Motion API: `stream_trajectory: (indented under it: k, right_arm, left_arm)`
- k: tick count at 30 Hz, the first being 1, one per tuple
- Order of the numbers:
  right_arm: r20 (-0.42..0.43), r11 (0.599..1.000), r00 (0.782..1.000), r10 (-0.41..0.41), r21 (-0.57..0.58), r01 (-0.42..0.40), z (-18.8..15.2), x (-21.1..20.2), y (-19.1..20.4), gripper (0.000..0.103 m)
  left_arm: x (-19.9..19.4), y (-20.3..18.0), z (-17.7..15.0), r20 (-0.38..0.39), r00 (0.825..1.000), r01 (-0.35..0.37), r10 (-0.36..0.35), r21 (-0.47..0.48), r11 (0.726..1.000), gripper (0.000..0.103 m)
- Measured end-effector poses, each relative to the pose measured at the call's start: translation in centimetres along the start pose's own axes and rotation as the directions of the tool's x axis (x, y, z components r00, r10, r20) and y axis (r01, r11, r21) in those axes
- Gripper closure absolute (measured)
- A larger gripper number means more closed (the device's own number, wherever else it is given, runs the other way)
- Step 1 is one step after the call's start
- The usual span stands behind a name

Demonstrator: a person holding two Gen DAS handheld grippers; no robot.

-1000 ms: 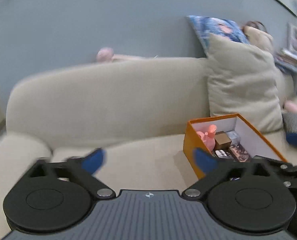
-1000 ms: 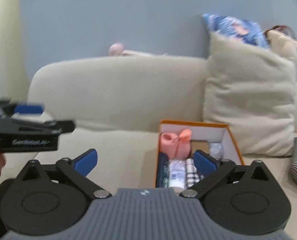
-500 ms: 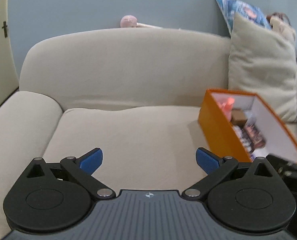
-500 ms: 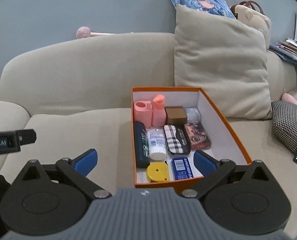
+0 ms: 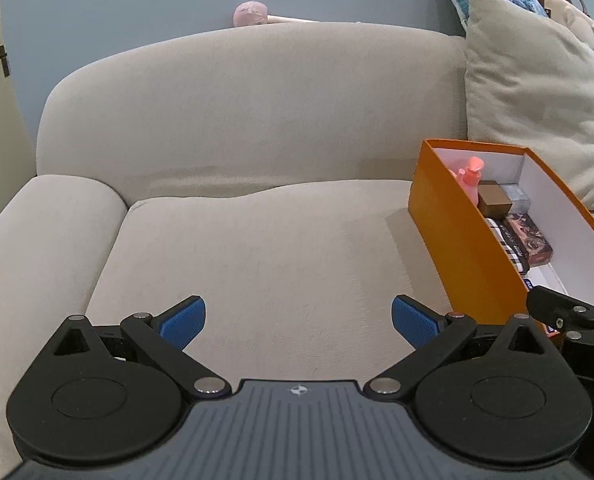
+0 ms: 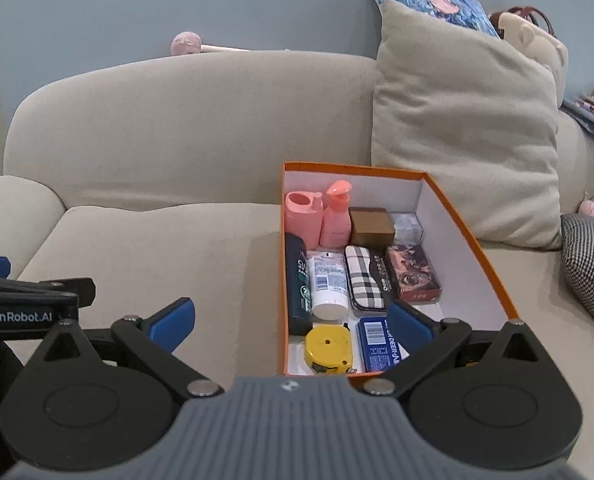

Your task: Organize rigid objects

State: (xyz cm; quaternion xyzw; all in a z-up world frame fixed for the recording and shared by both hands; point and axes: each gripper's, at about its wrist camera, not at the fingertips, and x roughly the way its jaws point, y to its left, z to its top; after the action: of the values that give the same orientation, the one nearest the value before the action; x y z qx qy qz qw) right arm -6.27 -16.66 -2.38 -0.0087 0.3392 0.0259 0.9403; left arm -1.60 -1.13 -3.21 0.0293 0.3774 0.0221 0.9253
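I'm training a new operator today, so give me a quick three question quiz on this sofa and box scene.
1. True or false: the right gripper holds something.
2. Which item lies nearest the orange box's front wall: A pink bottle, B yellow tape measure, C brown box?
3. What stands behind the box?

Key: 1 false, both grippers open and empty. 2 B. 3 A beige cushion.

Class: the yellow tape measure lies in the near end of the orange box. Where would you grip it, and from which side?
Grip the yellow tape measure across its two side edges, coming straight down from above. It lies flat on the floor of the orange box, hemmed by the near wall and the blue box, so only the top is open.
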Motion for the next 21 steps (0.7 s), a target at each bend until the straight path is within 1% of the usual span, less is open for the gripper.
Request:
stream_trajectory:
  k: [9,14,21]
  right_arm:
    - [-0.033,1.000,0.999,0.021,0.021,-0.021,-0.22,0.34,0.02,0.001]
    - [-0.040,0.999,0.999,0.024,0.026,-0.023,-0.25,0.22,0.22,0.001]
    - [-0.035,0.999,0.999,0.025,0.027,-0.024,-0.21,-0.05,0.21,0.001]
  left_arm:
    - [0.10,0.36,-0.25,-0.016,1.000,-0.021,0.021,-0.009,1.000,0.000]
    - [-0.10,0.48,-0.28,-0.016,1.000,-0.012,0.011,-0.020,1.000,0.000]
    - [-0.32,0.39,-0.23,-0.010,1.000,-0.009,0.009,-0.008,1.000,0.000]
